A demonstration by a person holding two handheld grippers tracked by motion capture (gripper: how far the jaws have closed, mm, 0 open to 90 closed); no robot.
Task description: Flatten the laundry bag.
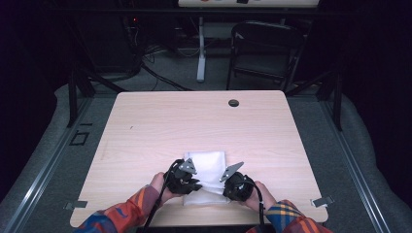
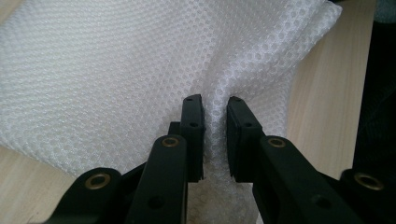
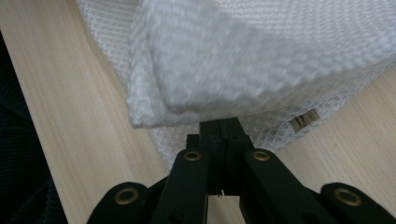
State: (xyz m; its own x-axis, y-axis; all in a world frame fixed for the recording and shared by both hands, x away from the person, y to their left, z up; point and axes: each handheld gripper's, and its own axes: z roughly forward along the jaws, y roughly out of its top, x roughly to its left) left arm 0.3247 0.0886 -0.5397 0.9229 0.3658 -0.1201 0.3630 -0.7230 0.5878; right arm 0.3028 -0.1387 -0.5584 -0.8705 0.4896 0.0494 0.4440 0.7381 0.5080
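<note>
We have both claws on the white mesh cloth point(image 1: 208, 170) at the near edge of the desk point(image 1: 145, 126), mid-fold. The left claw point(image 2: 215, 116) stands narrow, a raised ridge of cloth pinched between its pads, with the rest of the fabric spreading ahead of it and off to its left. The right claw point(image 3: 219, 128) is clamped tight, its jaws meeting on a thin edge of the cloth, with a thicker folded layer lifted just above and beyond its tips; a small tag point(image 3: 303, 119) sits on the lower layer just to its right. From above, the left claw point(image 1: 187, 180) and right claw point(image 1: 236, 187) grip the cloth's near corners, one on each side. As we judge it, the step in hand is lifting the near edge to fold it over. The next move calls for both claws to rise together and carry the edge away from us, kept level, without either grip slipping.
</note>
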